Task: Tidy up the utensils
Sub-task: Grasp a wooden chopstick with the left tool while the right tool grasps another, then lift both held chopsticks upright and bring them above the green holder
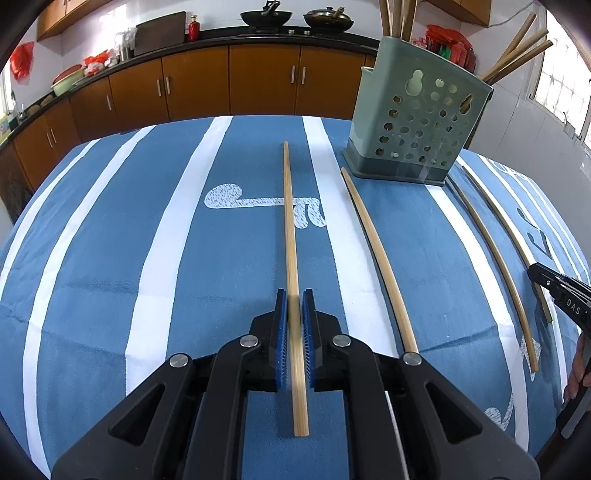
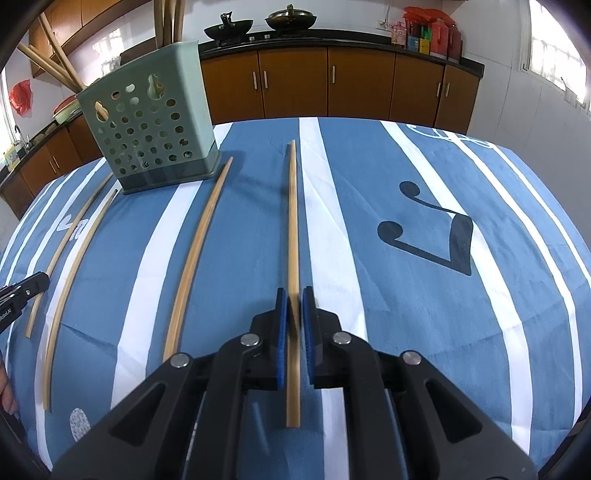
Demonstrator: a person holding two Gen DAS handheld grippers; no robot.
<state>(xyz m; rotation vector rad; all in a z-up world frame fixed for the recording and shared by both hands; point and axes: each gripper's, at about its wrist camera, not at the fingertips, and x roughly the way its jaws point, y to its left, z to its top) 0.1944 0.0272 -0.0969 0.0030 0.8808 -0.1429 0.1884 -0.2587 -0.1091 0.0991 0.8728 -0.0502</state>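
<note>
Bamboo, pale and smooth, makes up the four long thin chopsticks lying lengthwise on the surface (image 1: 110, 258), which is covered in blue cloth with white stripes and printed music notes. The far-left chopstick (image 1: 291, 280) runs between the blue ribbed pads (image 1: 281, 332) of the left tool (image 1: 294, 306), whose jaws stand narrowly apart on either side of it; whether the pads actually press the stick cannot be told. The far-right chopstick (image 2: 293, 280) lies likewise between the blue pads of the right tool (image 2: 294, 306), jaws close around it, with contact equally unclear. Between these two sit the second chopstick (image 1: 380, 266) and the third chopstick (image 1: 495, 258), both flat on the cloth and well apart from each other. At the far end stands a sage-green plastic holder (image 1: 413, 122), boxy, its wall pierced with round holes and two keyhole slots, on a darker base; more bamboo sticks lean out of its top. Behind run brown wooden cabinets (image 1: 258, 81) under a dark counter with two black woks (image 1: 266, 16).
</note>
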